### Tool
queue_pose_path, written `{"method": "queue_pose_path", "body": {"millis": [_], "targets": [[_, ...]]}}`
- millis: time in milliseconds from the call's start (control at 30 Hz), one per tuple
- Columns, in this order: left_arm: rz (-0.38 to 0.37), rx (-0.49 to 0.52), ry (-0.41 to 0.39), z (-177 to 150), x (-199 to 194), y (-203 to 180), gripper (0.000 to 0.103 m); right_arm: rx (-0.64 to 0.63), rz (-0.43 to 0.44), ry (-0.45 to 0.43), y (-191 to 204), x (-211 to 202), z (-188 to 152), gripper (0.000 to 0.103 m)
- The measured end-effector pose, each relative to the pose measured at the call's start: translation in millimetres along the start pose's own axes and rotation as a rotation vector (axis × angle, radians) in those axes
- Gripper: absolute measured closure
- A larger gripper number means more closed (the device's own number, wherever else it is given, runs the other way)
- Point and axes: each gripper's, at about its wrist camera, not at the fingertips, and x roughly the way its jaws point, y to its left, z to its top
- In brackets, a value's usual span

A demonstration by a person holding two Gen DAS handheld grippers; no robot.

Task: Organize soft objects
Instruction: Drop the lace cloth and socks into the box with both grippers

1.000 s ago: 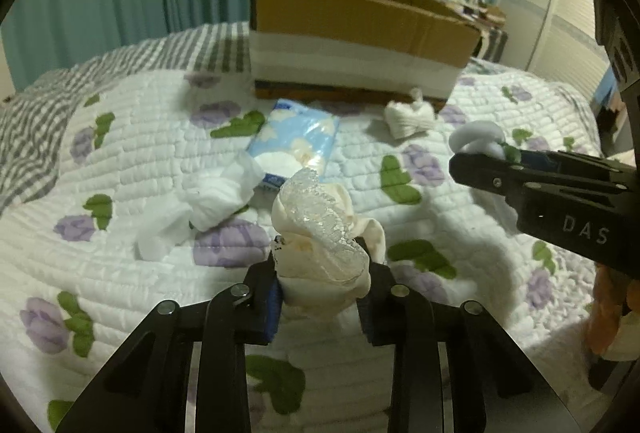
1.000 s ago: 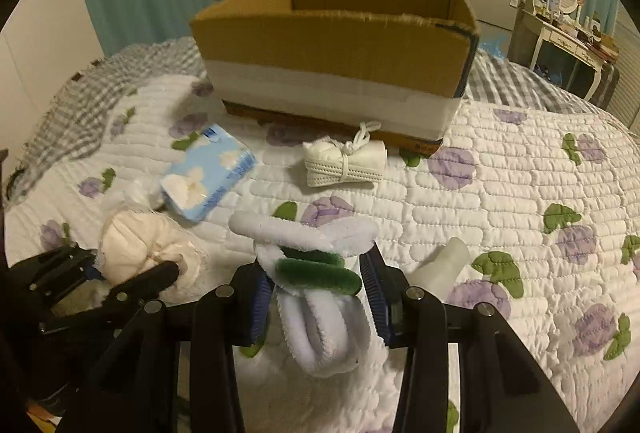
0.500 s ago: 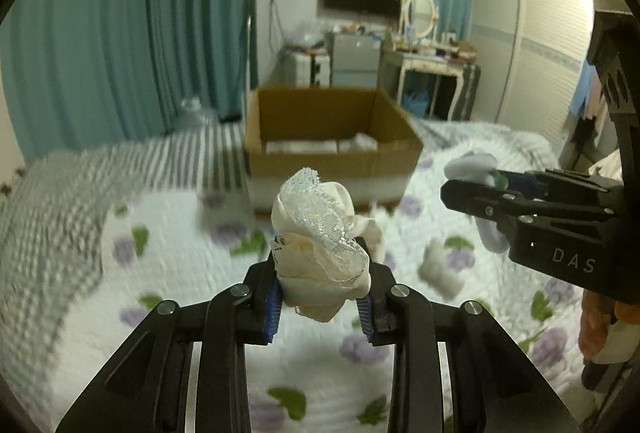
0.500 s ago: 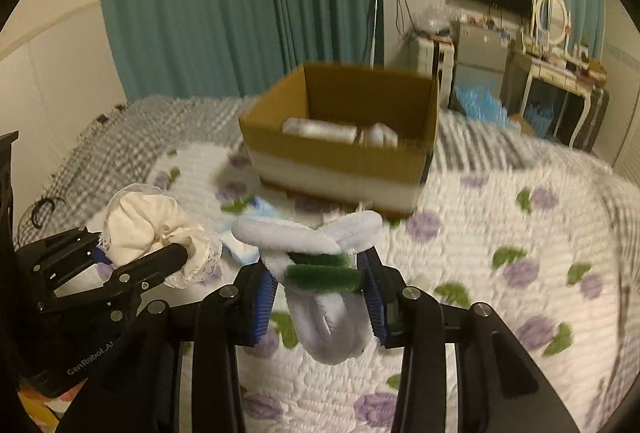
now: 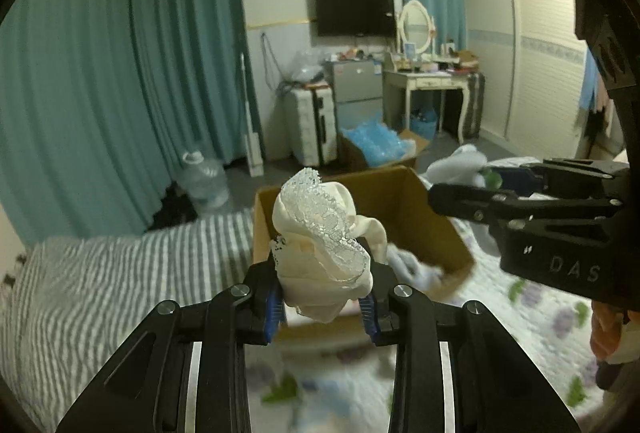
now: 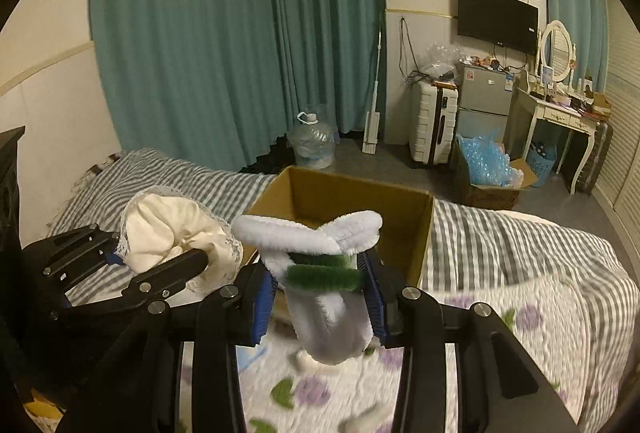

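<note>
Home bedroom — quilted bed (image 6: 560,313), teal curtains (image 6: 224,33), wall television (image 6: 496,18), dressing table with oval mirror (image 5: 414,21), wardrobe (image 5: 532,49), suitcase (image 6: 434,121).

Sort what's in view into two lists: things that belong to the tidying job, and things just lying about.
Job:
cream lace bundle in left gripper
white fuzzy bundle with green band in right gripper
cardboard box

Lying about:
water jug
suitcase
box of blue plastic
</note>
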Motion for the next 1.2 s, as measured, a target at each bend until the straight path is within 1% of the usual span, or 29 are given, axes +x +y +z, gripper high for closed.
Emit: {"method": "queue_pose_path", "body": {"millis": [100,200,233,267,300,367,400,433,467,500,567,600,700,767,833,933,967,1000,1033,1100,1200], "targets": [[0.001,0.023,0.005,7,36,2,0.07,0.016,-0.008,0.02,-15,37,13,0.064],[0.0,0.019,0.032,7,68,6,0.069,0.031,-0.018,0.044,-29,74,17,0.064],[-0.002,0.016,0.043,5,80,8,0.064,0.038,-0.017,0.052,-34,85,18,0.064],[-0.005,0.017,0.055,4,87,8,0.054,0.045,-0.019,0.057,-39,97,18,0.064],[-0.009,0.022,0.074,1,94,9,0.048,0.05,-0.021,0.063,-44,107,19,0.064],[-0.005,0.037,0.063,-1,102,7,0.032,0.058,-0.024,0.07,-52,124,18,0.064],[0.001,0.045,0.055,-2,104,6,0.029,0.06,-0.024,0.077,-57,132,16,0.064],[0.004,0.049,0.048,-3,104,4,0.023,0.062,-0.024,0.078,-59,136,15,0.062],[0.007,0.045,0.04,-3,103,4,0.017,0.065,-0.025,0.076,-62,140,15,0.052],[0.009,0.04,0.038,-4,101,3,0.017,0.071,-0.029,0.065,-65,141,15,0.033],[0.012,0.035,0.039,-2,96,4,0.017,0.088,-0.042,0.04,-71,138,15,0.014],[0.015,0.033,0.035,-1,90,4,0.017,0.093,-0.055,0.033,-72,136,15,0.014],[0.032,0.021,0.017,6,66,7,0.017,0.086,-0.098,0.021,-72,117,19,0.013],[0.035,0.01,0.003,12,43,10,0.017,0.078,-0.125,0.001,-70,97,22,0.011],[0.044,0.002,-0.026,19,12,13,0.017,0.085,-0.139,-0.02,-68,72,25,0.01],[0.04,-0.007,-0.065,26,-32,16,0.016,0.085,-0.128,-0.036,-59,27,31,0.01],[0.037,-0.009,-0.079,29,-48,17,0.011,0.078,-0.139,-0.049,-54,9,35,0.01],[0.038,-0.016,-0.097,30,-65,20,0.007,0.065,-0.152,-0.06,-48,-8,37,0.008],[0.033,-0.024,-0.118,31,-82,21,0.007,0.043,-0.162,-0.072,-41,-29,40,0.007],[0.022,-0.035,-0.139,32,-109,26,0.006,0.015,-0.169,-0.08,-29,-58,42,0.006],[0.019,-0.035,-0.158,29,-137,28,0.006,-0.023,-0.165,-0.102,-8,-100,40,0.003]]}}
